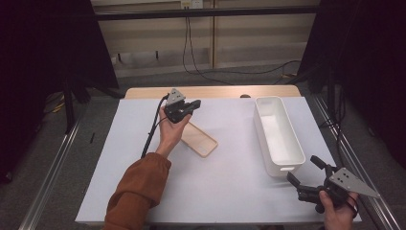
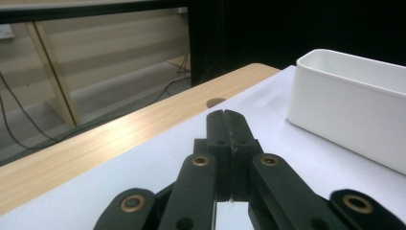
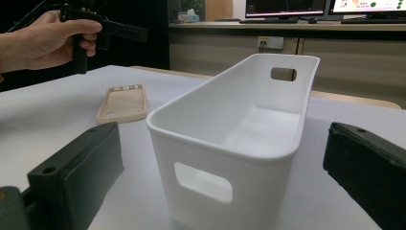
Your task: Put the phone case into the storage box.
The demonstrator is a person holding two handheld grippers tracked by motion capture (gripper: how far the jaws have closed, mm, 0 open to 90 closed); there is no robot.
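A tan phone case [image 1: 198, 139] lies flat on the white table cover, left of centre; it is also in the right gripper view [image 3: 123, 103]. Just above and behind it a hand holds my left gripper [image 1: 196, 103] over the table, pointing right. Its jaws [image 2: 229, 115] are pressed together with nothing between them. My right gripper [image 1: 303, 168] rests at the near right corner, aimed at the short end of a long white bin [image 1: 282, 168]. Its jaws [image 3: 222, 163] stand wide apart on either side of the bin's end wall [image 3: 268, 191], not touching it.
The bin is empty, with a handle slot at each end, and lies along the table's right side [image 2: 349, 120]. A bare wooden strip [image 2: 95, 143] runs along the far table edge. Metal rails flank the table left and right.
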